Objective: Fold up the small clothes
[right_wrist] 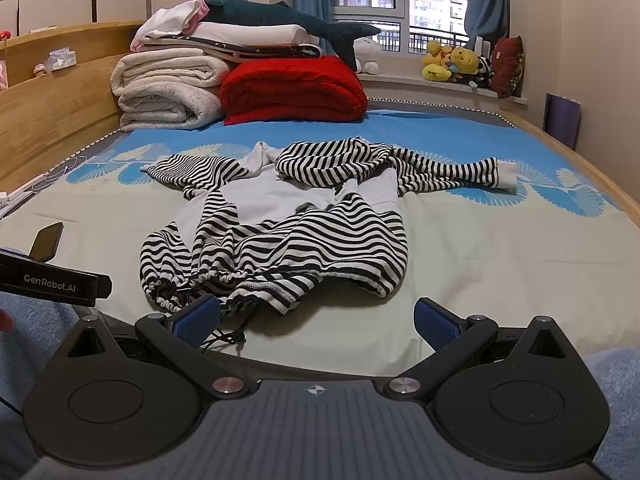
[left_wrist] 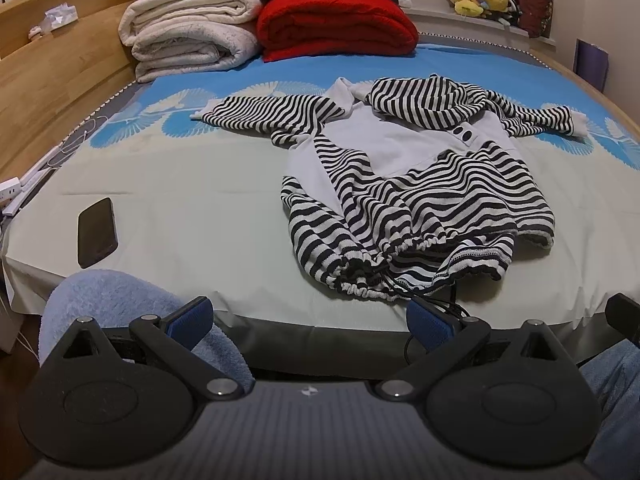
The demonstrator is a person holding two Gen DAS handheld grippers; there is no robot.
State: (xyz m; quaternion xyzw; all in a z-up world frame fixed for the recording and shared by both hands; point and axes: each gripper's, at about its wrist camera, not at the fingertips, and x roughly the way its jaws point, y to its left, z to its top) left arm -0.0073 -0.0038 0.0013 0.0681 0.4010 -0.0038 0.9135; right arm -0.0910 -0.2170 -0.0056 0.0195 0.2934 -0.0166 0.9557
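Note:
A small black-and-white striped top with a white chest panel (left_wrist: 404,184) lies crumpled on the bed, sleeves spread left and right, its gathered drawstring hem toward me. It also shows in the right wrist view (right_wrist: 280,232). My left gripper (left_wrist: 310,318) is open and empty, at the bed's near edge, just short of the hem. My right gripper (right_wrist: 318,320) is open and empty; its left fingertip (right_wrist: 198,318) sits close by the hem and the black drawstring cord (right_wrist: 228,336). The left gripper's body (right_wrist: 52,280) shows at the left of the right wrist view.
A black phone (left_wrist: 97,232) lies on the bed at the near left. Folded white blankets (left_wrist: 188,32) and a red blanket (left_wrist: 336,24) are stacked at the headboard end. A wooden bed frame (left_wrist: 48,92) runs along the left. Plush toys (right_wrist: 456,62) sit on the windowsill.

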